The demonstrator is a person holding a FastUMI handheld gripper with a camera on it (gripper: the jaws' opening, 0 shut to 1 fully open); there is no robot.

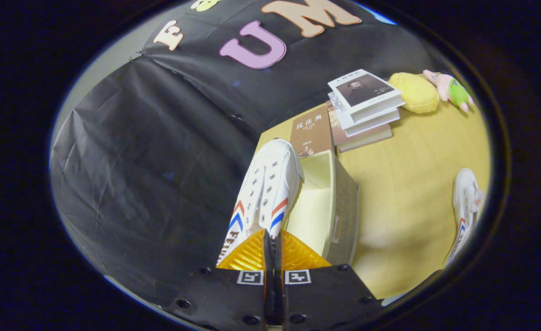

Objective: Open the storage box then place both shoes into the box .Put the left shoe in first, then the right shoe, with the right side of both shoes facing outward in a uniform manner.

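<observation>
Currently the gripper (272,236) has its two orange ribbed fingers (247,255) pressed nearly together, with only a thin strip of the white shoe (265,188) pinched between them at its heel end. The held shoe extends forward from the fingers, toe pointing away, and hangs over the left rim of the open storage box (330,202). Its upper is white canvas with metal lace eyelets and red and blue chevron stripes on the side panels.

The storage box stands just ahead and to the right of the fingers. Its interior is pale yellow and smooth; its outer wall is grey and looks fabric-covered. The opening is rectangular with straight edges, and free room shows inside it to the right of the held shoe.

The second shoe (465,207), same white canvas and stripes, lies on the yellow table (408,193) well apart from the box, with a bare stretch of tabletop between them.

Beyond the box a brown book (311,131) lies flat, touching or just beside the far rim. A stack of books (364,108) sits next to it. Further off rest a yellow textured cushion-like object (415,92) and a pink and green plush toy (452,87).
</observation>
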